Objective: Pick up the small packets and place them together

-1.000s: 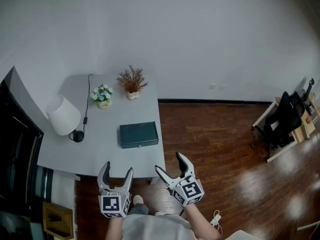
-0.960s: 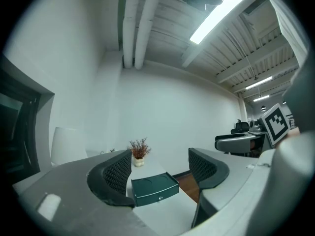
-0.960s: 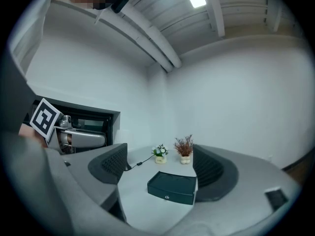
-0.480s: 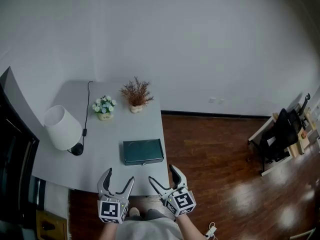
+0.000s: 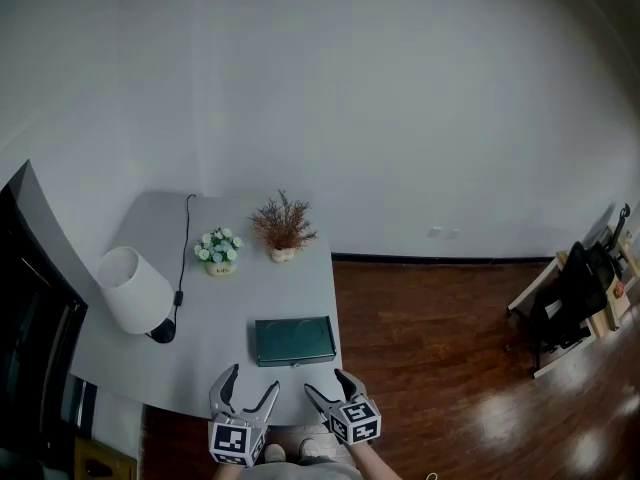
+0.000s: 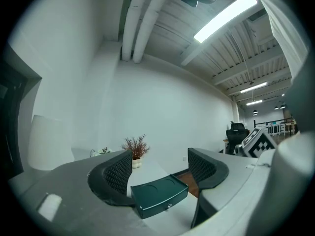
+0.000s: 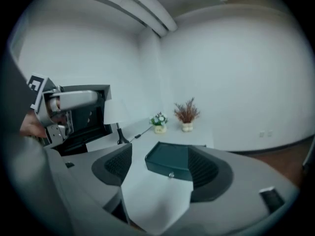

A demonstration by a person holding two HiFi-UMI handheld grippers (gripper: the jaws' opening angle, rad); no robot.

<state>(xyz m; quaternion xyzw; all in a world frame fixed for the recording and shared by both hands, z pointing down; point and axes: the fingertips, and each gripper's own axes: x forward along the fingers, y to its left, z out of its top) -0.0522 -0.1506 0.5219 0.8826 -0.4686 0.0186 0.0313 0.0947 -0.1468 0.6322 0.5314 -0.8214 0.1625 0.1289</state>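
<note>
No small packets show in any view. A dark green box [image 5: 294, 340] with a small knob on its front lies shut near the front edge of the grey table [image 5: 200, 313]. My left gripper [image 5: 250, 382] and right gripper [image 5: 327, 383] hover side by side just in front of that edge, both pointing at the box. Seen from the left gripper [image 6: 160, 170], the green box [image 6: 158, 196] lies beyond open jaws with nothing between them. The right gripper [image 7: 158, 166] is also open, with the green box [image 7: 172, 162] ahead; its jaws have just been closing a little on nothing.
On the table stand a white lamp [image 5: 137, 288] with a black cable, a small pot of flowers [image 5: 220, 251] and a dried plant [image 5: 283, 228]. A dark cabinet [image 5: 30, 358] is at the left. Wooden floor [image 5: 440, 368] and an office chair [image 5: 575, 293] lie to the right.
Both grippers have dropped toward the bottom edge of the head view and look smaller. The right one sank more and its jaws narrowed slightly. The table and box sit lower in the picture.
</note>
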